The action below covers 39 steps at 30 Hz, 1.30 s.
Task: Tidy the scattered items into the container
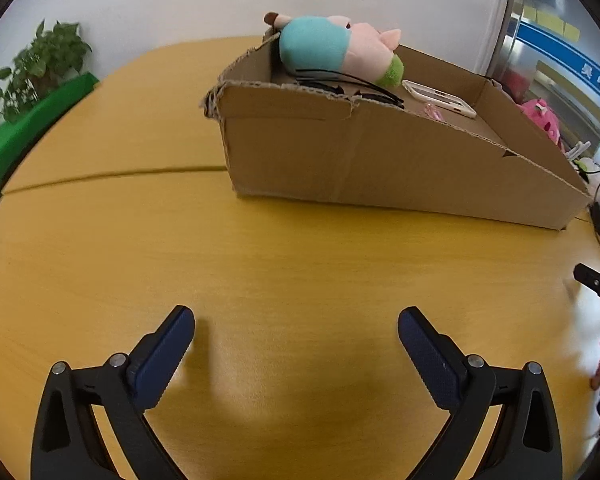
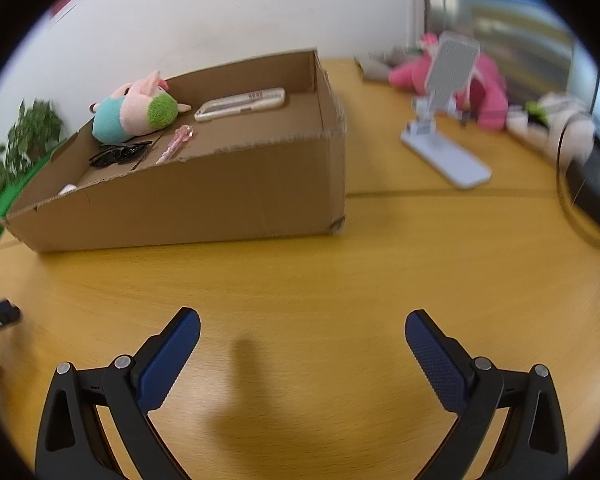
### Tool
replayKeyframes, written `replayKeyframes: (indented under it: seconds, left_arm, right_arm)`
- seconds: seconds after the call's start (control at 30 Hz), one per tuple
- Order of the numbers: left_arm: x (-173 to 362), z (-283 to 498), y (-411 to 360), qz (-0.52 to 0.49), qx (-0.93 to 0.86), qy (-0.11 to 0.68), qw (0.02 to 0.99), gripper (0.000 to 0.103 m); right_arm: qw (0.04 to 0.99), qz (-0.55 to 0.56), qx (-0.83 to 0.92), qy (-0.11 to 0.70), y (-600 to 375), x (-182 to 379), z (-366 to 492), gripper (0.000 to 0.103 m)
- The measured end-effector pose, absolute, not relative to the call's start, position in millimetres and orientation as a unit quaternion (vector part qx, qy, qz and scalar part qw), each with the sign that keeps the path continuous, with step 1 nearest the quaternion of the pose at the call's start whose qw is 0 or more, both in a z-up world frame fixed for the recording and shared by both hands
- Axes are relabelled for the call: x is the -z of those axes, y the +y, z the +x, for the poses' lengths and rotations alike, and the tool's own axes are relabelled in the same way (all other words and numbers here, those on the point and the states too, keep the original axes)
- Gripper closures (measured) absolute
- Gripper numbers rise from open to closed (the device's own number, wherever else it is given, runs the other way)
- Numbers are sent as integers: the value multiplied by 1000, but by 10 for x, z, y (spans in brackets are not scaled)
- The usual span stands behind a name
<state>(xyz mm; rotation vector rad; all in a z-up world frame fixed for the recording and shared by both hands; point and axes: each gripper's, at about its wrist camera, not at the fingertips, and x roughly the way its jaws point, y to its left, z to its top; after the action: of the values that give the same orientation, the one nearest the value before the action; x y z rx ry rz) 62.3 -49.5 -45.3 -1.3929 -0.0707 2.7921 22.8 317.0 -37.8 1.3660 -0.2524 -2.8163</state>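
The left gripper (image 1: pixel 296 330) hangs over bare table (image 1: pixel 300 264) with its fingers spread wide and nothing between the blue pads (image 1: pixel 162 360). The right gripper (image 2: pixel 302 332) is likewise wide apart and holding nothing above the same yellow wood. From the left wrist view, the cardboard box (image 1: pixel 380 160) sits at about 12 to 1 o'clock, well apart from the fingertips; from the right wrist view it lies at about 11 o'clock. Inside the box a plush toy (image 2: pixel 134 114) rests against the far wall, black glasses (image 2: pixel 118 154) lie just in front of it, a pink pen (image 2: pixel 176 144) is beside the glasses, and a white phone case (image 2: pixel 240 105) lies toward the far side. At 1 to 2 o'clock in the right wrist view a phone stand (image 2: pixel 446 152) stands on the table outside the box, with a pink plush (image 2: pixel 488 92) behind it.
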Motion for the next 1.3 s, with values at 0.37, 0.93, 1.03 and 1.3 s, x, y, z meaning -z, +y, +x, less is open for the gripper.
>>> replayKeyframes:
  seconds: [0.37, 0.93, 1.03, 1.3]
  left_arm:
    - [528, 594, -189, -446, -894, 16, 46, 0]
    - [526, 358, -174, -450, -891, 16, 50, 0]
    - [529, 360, -173, -450, -891, 17, 51, 0]
    - [533, 363, -169, -450, -891, 17, 52, 0]
  right_arm:
    - [44, 458, 888, 25, 2173, 518, -108, 0]
    - [30, 456, 889, 15, 2124, 546, -187, 0]
    - [31, 455, 890, 15, 2125, 542, -162, 0]
    - [31, 456, 890, 16, 2125, 542, -170, 0]
